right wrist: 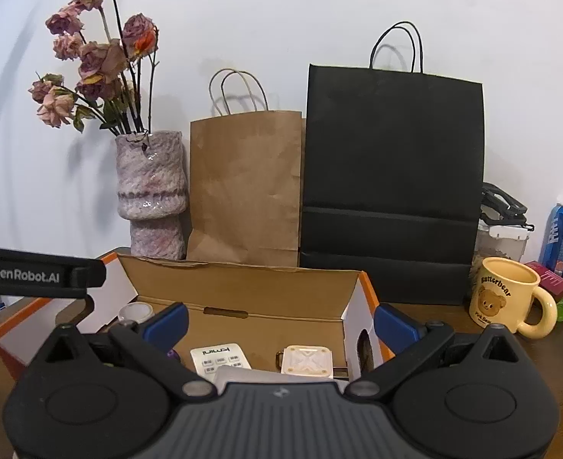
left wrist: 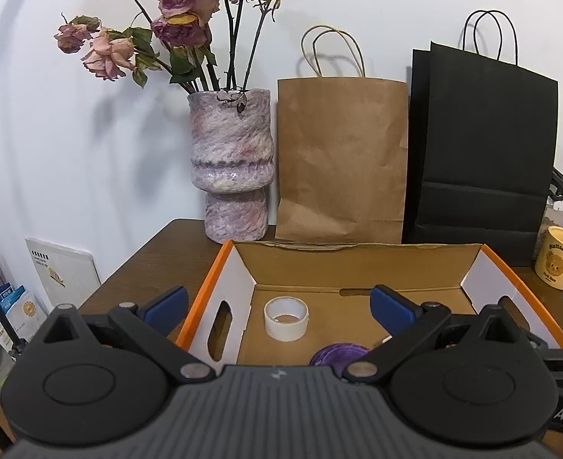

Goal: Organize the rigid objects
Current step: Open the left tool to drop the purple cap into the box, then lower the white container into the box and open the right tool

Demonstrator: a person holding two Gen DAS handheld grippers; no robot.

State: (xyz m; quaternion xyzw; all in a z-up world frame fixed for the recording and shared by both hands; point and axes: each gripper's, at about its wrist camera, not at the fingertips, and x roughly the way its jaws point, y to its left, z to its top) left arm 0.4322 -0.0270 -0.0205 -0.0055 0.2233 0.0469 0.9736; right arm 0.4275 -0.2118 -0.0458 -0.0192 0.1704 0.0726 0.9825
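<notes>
both grippers hover at the near edge of the cardboard box [left wrist: 358, 264], and both stand spread wide with nothing between the blue pads, which suggests neither has a thing to place just now. the left gripper [left wrist: 279, 302] points at the box's left half, the right gripper [right wrist: 281, 323] at its right half.

the box sits open-topped on the wooden table [left wrist: 147, 252], so the rigid things can be dropped in from above, which i judge is why they lie flat on its floor. from the left wrist, the tape roll [left wrist: 286, 318] lies on its side at 12 o'clock just past the fingers, well inside the box, and a purple round thing [left wrist: 339, 355] shows at about 1 o'clock, partly hidden by the gripper body.

the right wrist shows what the left misses: a white remote [right wrist: 220, 357] and a cream square case [right wrist: 307, 361] lying side by side at 12 o'clock on the box floor. it also gives the yellow bear mug [right wrist: 507, 294] in full at 2 o'clock, standing outside the box on the table.
</notes>
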